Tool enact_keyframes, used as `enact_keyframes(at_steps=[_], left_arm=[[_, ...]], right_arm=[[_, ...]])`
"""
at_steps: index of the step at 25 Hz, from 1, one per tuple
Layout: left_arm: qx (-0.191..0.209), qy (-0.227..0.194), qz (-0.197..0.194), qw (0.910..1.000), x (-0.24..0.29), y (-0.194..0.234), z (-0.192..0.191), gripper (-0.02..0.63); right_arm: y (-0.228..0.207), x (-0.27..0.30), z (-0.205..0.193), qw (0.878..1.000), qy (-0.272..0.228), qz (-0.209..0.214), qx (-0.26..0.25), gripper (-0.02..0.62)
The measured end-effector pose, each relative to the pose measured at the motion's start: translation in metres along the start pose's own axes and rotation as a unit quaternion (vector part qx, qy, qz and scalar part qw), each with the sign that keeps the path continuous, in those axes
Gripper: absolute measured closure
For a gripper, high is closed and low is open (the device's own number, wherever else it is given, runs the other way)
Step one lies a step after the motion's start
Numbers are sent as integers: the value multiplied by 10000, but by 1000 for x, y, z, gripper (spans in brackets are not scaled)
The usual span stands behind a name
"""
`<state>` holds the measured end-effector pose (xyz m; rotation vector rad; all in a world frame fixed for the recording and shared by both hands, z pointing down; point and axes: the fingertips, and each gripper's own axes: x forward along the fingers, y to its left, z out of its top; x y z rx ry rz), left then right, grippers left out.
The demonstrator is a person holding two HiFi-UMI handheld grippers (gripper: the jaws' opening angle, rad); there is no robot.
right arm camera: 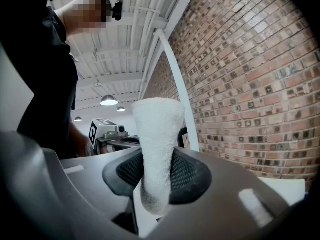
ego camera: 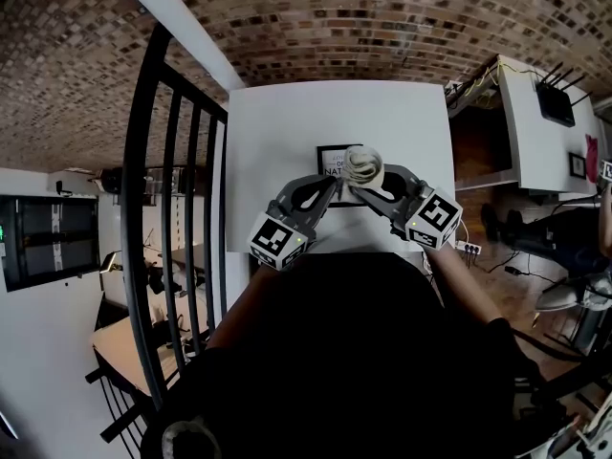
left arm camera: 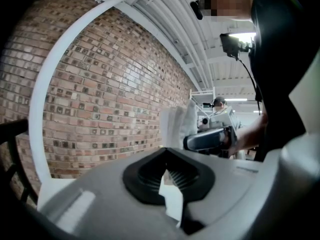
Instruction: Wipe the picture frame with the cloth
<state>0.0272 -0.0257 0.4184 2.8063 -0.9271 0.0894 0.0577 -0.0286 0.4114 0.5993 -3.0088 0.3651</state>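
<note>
**Wiping stage, cloth at the frame.** The picture frame (ego camera: 332,161) is lying around the middle of the white table (ego camera: 277,122), its printed face turned up toward the head view. The left gripper (ego camera: 332,192) is reaching in at the frame's near edge. Its jaws are drawn almost together and are pinching a thin, white-faced piece, which is most likely that edge of the frame, although the left gripper view shows too little of it to be certain. The right gripper (ego camera: 379,183) is coming in from the table's right side, and its jaws are squeezing a bunched white cloth (ego camera: 363,165) that is standing up out of them as a thick roll. In the head view the cloth is covering the frame's right part. Whether it is pressing on the surface or hovering just above cannot be told.

Both preparatory steps appear complete, since the cloth is gripped and the frame is steadied. The wiping itself is judged to be beginning or in hand. No picture shows how much of the frame is already clean, so the passes across its face and border are being counted as remaining.
</note>
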Motion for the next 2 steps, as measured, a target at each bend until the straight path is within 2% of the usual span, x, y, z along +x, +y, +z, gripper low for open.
enact_keyframes(at_steps=[2], left_arm=[[12,-10,3,10000,1,0,1,604]], right_arm=[[0,1,-1,10000,3,-10,14,474]])
